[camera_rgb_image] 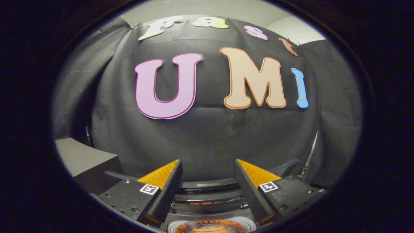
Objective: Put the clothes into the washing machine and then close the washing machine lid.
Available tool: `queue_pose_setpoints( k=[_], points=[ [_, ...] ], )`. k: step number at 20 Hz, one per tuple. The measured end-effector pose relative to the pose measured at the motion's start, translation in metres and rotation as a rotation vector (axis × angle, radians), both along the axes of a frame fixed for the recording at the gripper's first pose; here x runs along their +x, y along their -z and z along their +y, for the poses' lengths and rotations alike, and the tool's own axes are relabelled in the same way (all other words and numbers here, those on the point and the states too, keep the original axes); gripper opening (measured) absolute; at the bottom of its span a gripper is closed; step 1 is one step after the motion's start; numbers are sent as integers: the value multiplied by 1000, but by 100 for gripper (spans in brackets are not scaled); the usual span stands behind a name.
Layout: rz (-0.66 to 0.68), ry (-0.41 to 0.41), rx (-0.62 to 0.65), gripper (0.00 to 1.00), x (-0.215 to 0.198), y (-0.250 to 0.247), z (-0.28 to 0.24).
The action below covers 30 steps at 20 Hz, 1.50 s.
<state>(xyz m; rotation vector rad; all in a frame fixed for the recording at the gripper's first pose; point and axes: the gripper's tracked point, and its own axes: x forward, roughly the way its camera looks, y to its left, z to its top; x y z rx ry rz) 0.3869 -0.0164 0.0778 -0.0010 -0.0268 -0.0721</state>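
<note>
At the far left, the cloth wall (pixel 207 136) hangs in folds, with a pale room wall (pixel 226 8) showing above it at the top of the frame. In the lower left stands a block (pixel 81 157) with a flat grey top and dark sides, set against the cloth and just left of the left finger (pixel 166 191). A thin dark cable (pixel 88 132) hangs by the cloth just above the block's back corner.

Along the bottom, the gripper (pixel 207 160) is spread wide. Its two fingers stand well apart with only the cloth seen through the gap, and they touch nothing. Each finger's base carries a small square marker.

Between the fingers and below their tips, at bottom centre, lies the washer (pixel 210 195), seen as dark curved bands (its upper rim, as far as one can tell). Whether the lid is up or down cannot be made out. Nearer the camera, at the very bottom of the frame, is a pale ring (pixel 176 226) with something orange (pixel 210 228) inside it. This may be the clothes, but too little shows to be sure.

In the lower right, past the right finger, a dark slanted bar (pixel 286 166) rises toward the cloth, and a pale strip (pixel 313 147) runs down the folds beside it.
</note>
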Motion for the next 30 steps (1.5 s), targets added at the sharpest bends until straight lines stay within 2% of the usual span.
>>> queue_pose_setpoints(
  k=[9,16,22,25,26,28,30],
  points=[
    [-43,34,4,97,-13,2,0],
    [-62,26,2,97,-24,5,0],
    [-46,18,0,97,-51,19,-2],
    [16,15,3,97,-59,42,-4],
    [116,44,18,97,-63,68,-12],
    [266,30,13,97,-79,116,-13],
    [240,18,10,97,-88,120,-15]
  ],
)
